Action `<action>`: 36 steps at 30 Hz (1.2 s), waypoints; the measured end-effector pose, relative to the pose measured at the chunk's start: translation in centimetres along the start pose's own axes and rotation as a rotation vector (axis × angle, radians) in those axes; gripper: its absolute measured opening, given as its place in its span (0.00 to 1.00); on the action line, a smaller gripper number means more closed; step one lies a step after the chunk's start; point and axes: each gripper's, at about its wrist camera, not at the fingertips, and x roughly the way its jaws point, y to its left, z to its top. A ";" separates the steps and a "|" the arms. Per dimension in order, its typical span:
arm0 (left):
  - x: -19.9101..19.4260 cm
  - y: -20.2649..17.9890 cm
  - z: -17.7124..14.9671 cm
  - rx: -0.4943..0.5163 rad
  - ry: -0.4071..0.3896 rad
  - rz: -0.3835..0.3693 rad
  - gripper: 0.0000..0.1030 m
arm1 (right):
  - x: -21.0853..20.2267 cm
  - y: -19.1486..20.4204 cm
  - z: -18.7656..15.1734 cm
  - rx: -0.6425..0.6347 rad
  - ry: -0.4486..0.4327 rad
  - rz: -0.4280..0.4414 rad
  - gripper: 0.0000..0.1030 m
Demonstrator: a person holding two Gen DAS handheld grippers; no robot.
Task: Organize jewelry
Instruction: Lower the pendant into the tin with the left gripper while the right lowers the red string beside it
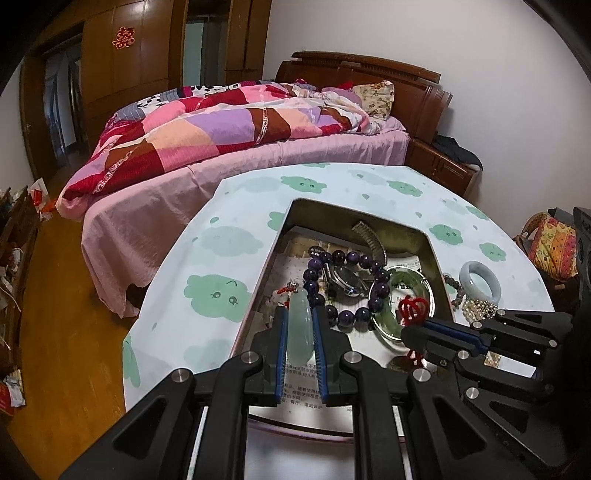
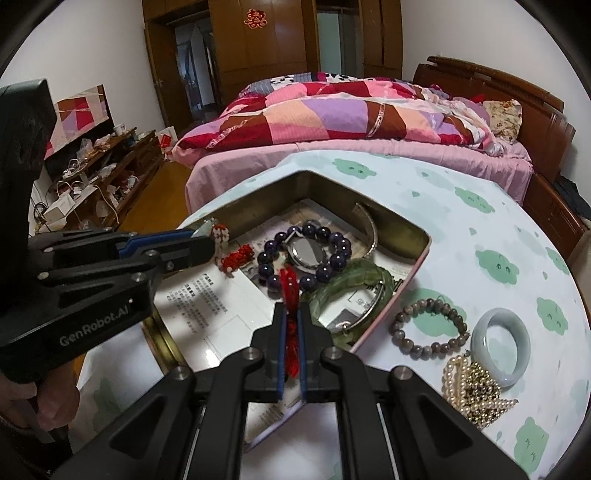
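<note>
Pale green jade pendant sits clamped between the left gripper fingers, above the tin. Right gripper is closed tight on a red cord.

"GenRobot.AI" was printed in grey on the side of the left gripper's black body, right wrist view. A red paper double-happiness sign was stuck on the wooden wardrobe behind the bed; also seen in left wrist view at. Printed paper sheet lining the metal tin carried columns of small Chinese text, too small and blurred to read. Same sheet in left view showed a few Chinese lines below the left gripper, not legible.
</note>
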 end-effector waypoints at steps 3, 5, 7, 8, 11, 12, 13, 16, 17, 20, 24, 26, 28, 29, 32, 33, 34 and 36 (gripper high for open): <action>0.1 0.0 -0.1 0.000 0.003 -0.002 0.13 | 0.1 -0.1 -0.1 0.003 0.003 -0.001 0.07; 0.1 0.1 -0.1 -0.001 0.004 -0.003 0.13 | 0.1 -0.1 -0.1 0.003 0.004 -0.002 0.07; 0.1 0.1 -0.1 -0.002 0.006 -0.006 0.13 | 0.2 -0.2 -0.1 0.004 0.004 -0.003 0.07; 0.2 0.1 -0.1 -0.003 0.007 -0.005 0.13 | 0.2 -0.2 -0.1 0.003 0.004 -0.004 0.07; 0.3 0.1 0.0 -0.004 0.009 -0.007 0.13 | 0.2 -0.2 -0.1 0.004 0.005 -0.004 0.07; 0.3 0.1 0.0 -0.003 0.009 -0.007 0.13 | 0.2 -0.2 -0.1 0.003 0.005 -0.003 0.07; 0.3 0.1 0.0 -0.004 0.009 -0.007 0.13 | 0.2 -0.2 -0.2 0.003 0.005 -0.004 0.07; 0.4 0.1 -0.1 -0.006 0.009 -0.010 0.13 | 0.3 -0.3 -0.2 0.004 0.006 -0.003 0.07; 0.4 0.1 -0.1 -0.006 0.009 -0.010 0.13 | 0.3 -0.3 -0.2 0.004 0.007 -0.004 0.07; 0.5 0.1 -0.1 -0.008 0.010 -0.011 0.13 | 0.3 -0.3 -0.2 0.004 0.006 -0.004 0.07; 0.5 0.0 -0.2 -0.008 0.007 -0.015 0.13 | 0.3 -0.3 -0.2 0.002 0.007 -0.006 0.08; 0.4 0.0 -0.3 -0.015 -0.004 -0.014 0.13 | 0.4 -0.4 -0.3 0.001 0.009 -0.007 0.08; 0.4 0.1 -0.3 -0.024 -0.006 -0.030 0.13 | 0.4 -0.4 -0.4 0.000 0.008 -0.007 0.09; 0.4 0.1 -0.3 -0.028 -0.006 -0.034 0.13 | 0.4 -0.5 -0.5 0.001 0.007 -0.008 0.09; 0.5 0.0 -0.2 -0.040 -0.004 -0.042 0.21 | 0.5 -0.9 -0.7 0.006 0.005 -0.001 0.11; 0.4 0.0 -0.2 -0.042 -0.005 -0.042 0.30 | 0.5 -0.8 -0.7 0.006 0.004 0.000 0.13; 0.3 0.1 -0.1 -0.043 -0.007 -0.040 0.36 | 0.5 -0.9 -0.7 0.005 0.002 0.002 0.15; -0.2 -0.3 -0.1 -0.035 -0.031 -0.034 0.49 | 0.3 -0.9 -0.8 0.001 -0.006 0.007 0.23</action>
